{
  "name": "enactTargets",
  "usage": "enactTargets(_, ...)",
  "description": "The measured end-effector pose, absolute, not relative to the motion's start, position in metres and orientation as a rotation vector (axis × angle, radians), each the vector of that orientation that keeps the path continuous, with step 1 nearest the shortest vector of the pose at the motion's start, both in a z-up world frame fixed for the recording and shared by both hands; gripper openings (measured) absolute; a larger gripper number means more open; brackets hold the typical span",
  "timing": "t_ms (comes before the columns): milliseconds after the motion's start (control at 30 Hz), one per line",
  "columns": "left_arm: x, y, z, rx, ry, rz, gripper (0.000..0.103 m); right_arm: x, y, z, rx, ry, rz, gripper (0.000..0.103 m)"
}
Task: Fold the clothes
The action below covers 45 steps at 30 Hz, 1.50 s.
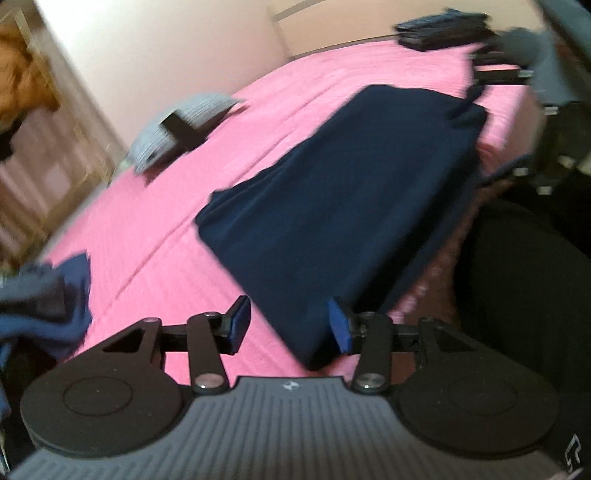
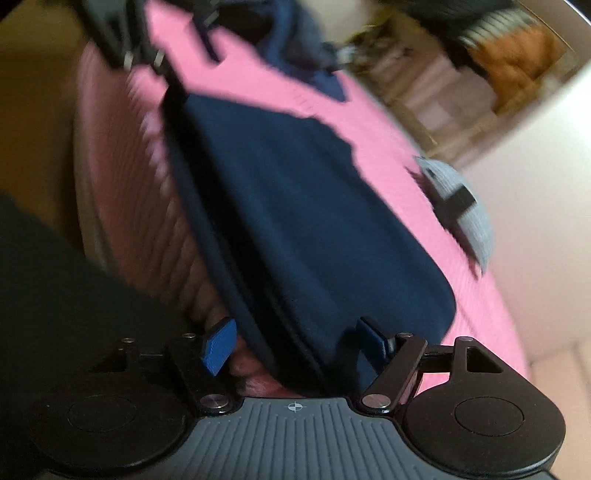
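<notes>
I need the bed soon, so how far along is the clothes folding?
Done: a dark folded stack sits at the far end of the pink bed. In hand: a navy garment lies flattened at the bed's edge, the left gripper and right gripper open at its opposite ends, neither gripping. Left: finishing this fold, plus a crumpled blue heap.

Both views are softly and evenly lit by dim indoor light, with no glare and only faint shadows beside the navy garment [image 1: 343, 206] on the pink bed [image 1: 155, 236]. Motion blur smears nearly everything, worst toward the far edge of the bed and the room beyond. Fisheye distortion bows the bed's edges. Only each hand-held gripper's body stays fairly sharp.
</notes>
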State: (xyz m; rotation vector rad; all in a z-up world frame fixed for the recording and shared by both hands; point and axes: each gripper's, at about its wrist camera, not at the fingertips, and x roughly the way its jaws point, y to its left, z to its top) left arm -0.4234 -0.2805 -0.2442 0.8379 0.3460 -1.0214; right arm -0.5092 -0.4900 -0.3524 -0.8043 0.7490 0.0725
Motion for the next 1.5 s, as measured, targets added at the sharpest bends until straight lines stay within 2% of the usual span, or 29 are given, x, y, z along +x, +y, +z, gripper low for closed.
enactTargets(33,-0.430,-0.283,-0.247,0.860,0.321,-1.036,0.054,-0.506,-0.489,-0.359,-0.850,0.759,0.081,0.073)
enactTargets(67,-0.437,-0.285,-0.249,0.881,0.295,-1.050,0.057,-0.504,-0.490,-0.359,-0.861,0.753,0.084,0.067)
enactTargets(100,-0.443,-0.289,-0.252,0.905,0.272,-1.061,0.061,-0.501,-0.493,-0.355,-0.839,0.758,0.082,0.052)
enactTargets(133,-0.448,-0.292,-0.255,0.929,0.249,-1.070,0.063,-0.498,-0.498,-0.346,-0.789,0.760,0.077,0.049)
enactTargets(200,-0.460,-0.299,-0.261,0.977,0.204,-1.090,0.066,-0.492,-0.508,-0.328,-0.693,0.761,0.066,0.034)
enactTargets(267,-0.465,-0.309,-0.266,1.008,0.176,-1.083,0.068,-0.486,-0.513,-0.320,-0.668,0.747,0.060,0.030)
enactTargets(500,-0.471,-0.347,-0.293,1.189,0.072,-0.961,0.066,-0.478,-0.526,-0.307,-0.579,0.729,0.040,0.030)
enactTargets(567,-0.471,-0.353,-0.304,1.278,0.035,-0.917,0.059,-0.481,-0.524,-0.304,-0.582,0.724,0.038,0.030)
enactTargets(600,-0.470,-0.354,-0.309,1.321,0.019,-0.892,0.046,-0.482,-0.523,-0.303,-0.589,0.724,0.038,0.030)
enactTargets(633,-0.466,-0.353,-0.311,1.341,0.023,-0.889,0.038,-0.483,-0.521,-0.305,-0.603,0.722,0.039,0.030)
enactTargets(700,-0.460,-0.352,-0.308,1.334,0.047,-0.896,0.029,-0.486,-0.518,-0.309,-0.631,0.717,0.041,0.030)
enactTargets(767,-0.455,-0.350,-0.300,1.310,0.078,-0.919,0.026,-0.489,-0.508,-0.318,-0.690,0.716,0.037,0.031)
enactTargets(833,-0.446,-0.349,-0.287,1.255,0.135,-0.949,0.025,-0.494,-0.495,-0.329,-0.773,0.699,0.032,0.039)
enactTargets(900,-0.432,-0.347,-0.270,1.162,0.201,-0.979,0.025,-0.498,-0.485,-0.340,-0.828,0.672,0.034,0.065)
enactTargets(967,-0.418,-0.346,-0.251,1.062,0.265,-1.012,0.025,-0.497,-0.480,-0.348,-0.857,0.651,0.035,0.068)
enactTargets(1133,-0.397,-0.347,-0.227,0.955,0.321,-1.062,0.025,-0.480,-0.491,-0.376,-0.995,0.661,-0.082,0.067)
enactTargets(1167,-0.396,-0.347,-0.226,0.962,0.316,-1.066,0.025,-0.478,-0.497,-0.380,-1.018,0.677,-0.102,0.052)
enactTargets(1200,-0.396,-0.347,-0.228,0.976,0.308,-1.075,0.026,-0.475,-0.502,-0.384,-1.040,0.693,-0.122,0.044)
enactTargets(1300,-0.411,-0.350,-0.245,1.074,0.250,-1.050,0.029,-0.475,-0.509,-0.377,-1.010,0.684,-0.111,0.034)
enactTargets(1500,-0.443,-0.349,-0.290,1.342,0.066,-0.937,0.047,-0.467,-0.513,-0.369,-0.985,0.694,-0.098,0.032)
